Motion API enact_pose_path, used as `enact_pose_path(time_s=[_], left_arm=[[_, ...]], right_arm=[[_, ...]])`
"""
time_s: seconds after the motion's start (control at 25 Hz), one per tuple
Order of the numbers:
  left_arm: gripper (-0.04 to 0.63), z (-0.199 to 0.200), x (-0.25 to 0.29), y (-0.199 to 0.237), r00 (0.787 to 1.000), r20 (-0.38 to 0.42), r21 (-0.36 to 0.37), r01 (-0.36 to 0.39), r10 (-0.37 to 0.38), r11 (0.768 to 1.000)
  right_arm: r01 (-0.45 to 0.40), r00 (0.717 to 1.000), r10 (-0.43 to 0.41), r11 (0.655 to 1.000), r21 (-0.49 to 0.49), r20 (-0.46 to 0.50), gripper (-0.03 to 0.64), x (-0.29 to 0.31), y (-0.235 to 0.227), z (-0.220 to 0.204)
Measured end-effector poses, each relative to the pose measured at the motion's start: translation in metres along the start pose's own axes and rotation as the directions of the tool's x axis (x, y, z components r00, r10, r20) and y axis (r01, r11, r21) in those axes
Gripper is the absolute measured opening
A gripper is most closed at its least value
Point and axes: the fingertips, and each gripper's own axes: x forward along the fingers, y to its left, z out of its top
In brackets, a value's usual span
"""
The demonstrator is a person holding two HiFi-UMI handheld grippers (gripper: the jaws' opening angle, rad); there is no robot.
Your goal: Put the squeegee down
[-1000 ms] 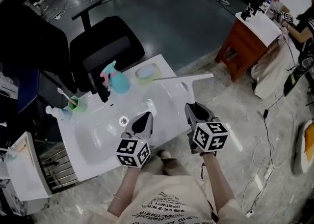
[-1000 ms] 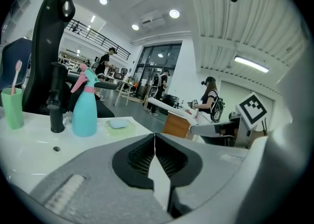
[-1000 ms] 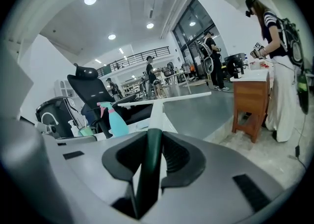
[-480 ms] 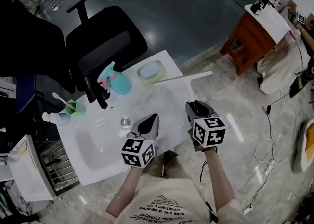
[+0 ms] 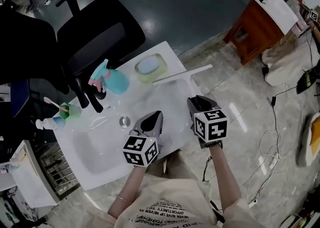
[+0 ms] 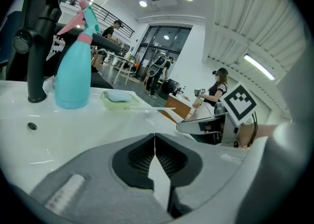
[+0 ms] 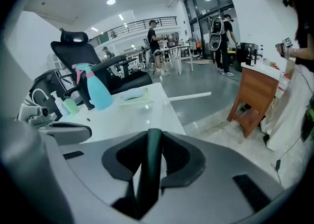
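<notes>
the right gripper [image 5: 198, 103] is clamped on the dark handle of the squeegee [image 5: 182, 74], whose white blade is seen at the right edge of the sink counter [image 5: 98, 164], near the soap dish [image 5: 148, 67]. the left gripper [image 5: 152, 120] is closed on nothing.

Both forearms [image 5: 131, 189] reach forward side by side. The left gripper [image 5: 156, 118] points ahead and down, its marker cube facing up at the camera. Its jaws are pressed together with nothing between them. The right gripper [image 5: 199, 103] is just beside it, jaws clamped on the dark handle of the squeegee [image 5: 182, 74].
</notes>
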Motion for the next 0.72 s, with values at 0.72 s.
enact_pose_path(time_s=[0.72], left_arm=[[0.023, -0.008, 0.011, 0.005, 1.0, -0.026, -0.016, -0.001, 0.001, 1.0]], right_arm=[[0.049, 0.997, -0.056, 0.994, -0.099, -0.06, 0.097, 0.012, -0.003, -0.003]])
